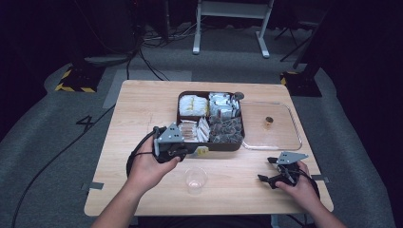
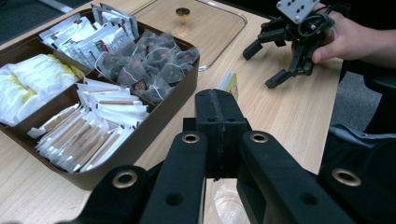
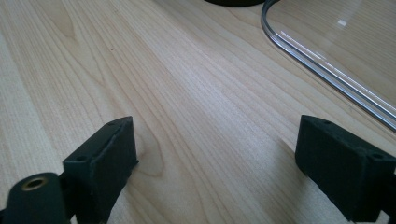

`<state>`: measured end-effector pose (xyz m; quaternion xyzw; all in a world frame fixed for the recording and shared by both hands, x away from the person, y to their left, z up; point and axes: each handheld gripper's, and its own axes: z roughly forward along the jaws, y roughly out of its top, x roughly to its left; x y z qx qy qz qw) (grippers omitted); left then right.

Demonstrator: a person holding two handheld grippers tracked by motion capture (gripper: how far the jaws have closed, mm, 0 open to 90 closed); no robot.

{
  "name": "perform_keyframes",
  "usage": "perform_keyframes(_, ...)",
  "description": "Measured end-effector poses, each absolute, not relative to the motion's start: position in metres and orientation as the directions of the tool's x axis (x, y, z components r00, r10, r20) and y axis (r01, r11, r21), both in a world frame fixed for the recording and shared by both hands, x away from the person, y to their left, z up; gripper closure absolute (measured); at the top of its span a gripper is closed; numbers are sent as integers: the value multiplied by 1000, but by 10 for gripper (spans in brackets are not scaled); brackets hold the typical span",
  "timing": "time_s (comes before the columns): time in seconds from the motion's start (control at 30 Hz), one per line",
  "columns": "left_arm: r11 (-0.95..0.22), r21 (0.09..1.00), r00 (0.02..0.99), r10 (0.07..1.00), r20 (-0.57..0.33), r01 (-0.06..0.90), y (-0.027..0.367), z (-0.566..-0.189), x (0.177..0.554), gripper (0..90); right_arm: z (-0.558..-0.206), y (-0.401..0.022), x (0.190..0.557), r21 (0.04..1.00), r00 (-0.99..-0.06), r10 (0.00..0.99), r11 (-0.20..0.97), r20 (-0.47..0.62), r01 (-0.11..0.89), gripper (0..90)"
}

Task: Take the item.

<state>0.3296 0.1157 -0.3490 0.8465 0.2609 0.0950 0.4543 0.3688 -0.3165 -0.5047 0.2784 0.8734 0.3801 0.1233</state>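
Observation:
My left gripper (image 1: 190, 151) is shut on a small yellow-green tea packet (image 1: 202, 151) just in front of the brown tray's (image 1: 223, 146) near wall. In the left gripper view the packet (image 2: 229, 84) pokes out past the closed jaws (image 2: 219, 107). A clear plastic cup (image 1: 196, 179) stands on the table just below and in front of this gripper, and its rim (image 2: 224, 205) shows under the jaws. My right gripper (image 1: 264, 169) rests near the table's front right, open, with only bare wood between its fingers (image 3: 215, 149).
The tray holds compartments of white sachets, foil packets, mesh tea bags and paper sticks (image 2: 93, 135). A clear lid (image 1: 280, 137) with a gold knob (image 1: 269, 122) lies flat to the tray's right. Its rim (image 3: 327, 70) lies just beyond my right gripper.

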Motion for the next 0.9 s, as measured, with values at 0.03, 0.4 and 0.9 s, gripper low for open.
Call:
perform_keyframes(0.03,-447,821,847,526,-78,354,116,-351,328,900,-505,-316,369,733,-815,580,556,-4,393,127)
perform_keyframes(0.4,-435,825,850,517,-99,361,115,-377,311,900,-505,-316,369,733,-814,581,555,-4,393,127)
perform_keyframes(0.9,-452,819,866,489,-104,353,112,-398,296,900,-505,-316,369,733,-812,584,554,-3,396,127)
